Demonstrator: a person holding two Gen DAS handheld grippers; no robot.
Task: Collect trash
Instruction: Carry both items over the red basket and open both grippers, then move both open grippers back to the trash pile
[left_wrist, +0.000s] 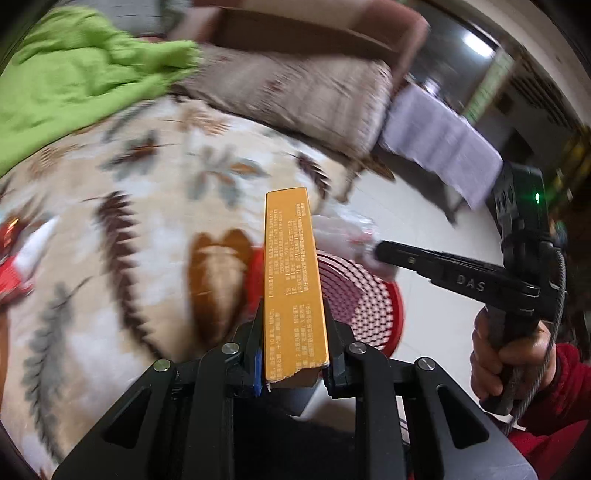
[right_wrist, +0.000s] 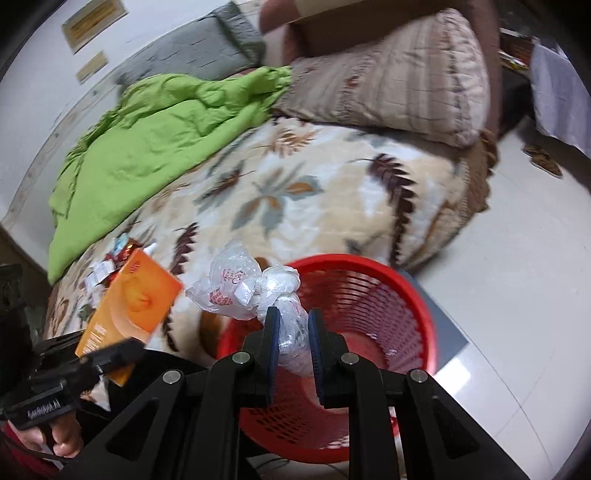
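Note:
My left gripper (left_wrist: 295, 317) is shut on an orange carton (left_wrist: 293, 284), held edge-on above the bed's edge and the red mesh basket (left_wrist: 365, 306). The carton also shows in the right wrist view (right_wrist: 133, 302), held by the left gripper (right_wrist: 122, 350). My right gripper (right_wrist: 293, 321) is shut on a crumpled clear plastic bag (right_wrist: 243, 284) and holds it over the rim of the red basket (right_wrist: 369, 314), which stands on the floor beside the bed. In the left wrist view the right gripper (left_wrist: 376, 253) holds the bag (left_wrist: 343, 232).
The bed has a leaf-patterned blanket (right_wrist: 314, 192), a green quilt (right_wrist: 147, 140) and a beige pillow (right_wrist: 399, 85). Several small wrappers (right_wrist: 107, 266) lie on the blanket near the carton. White tiled floor (right_wrist: 517, 277) lies to the right.

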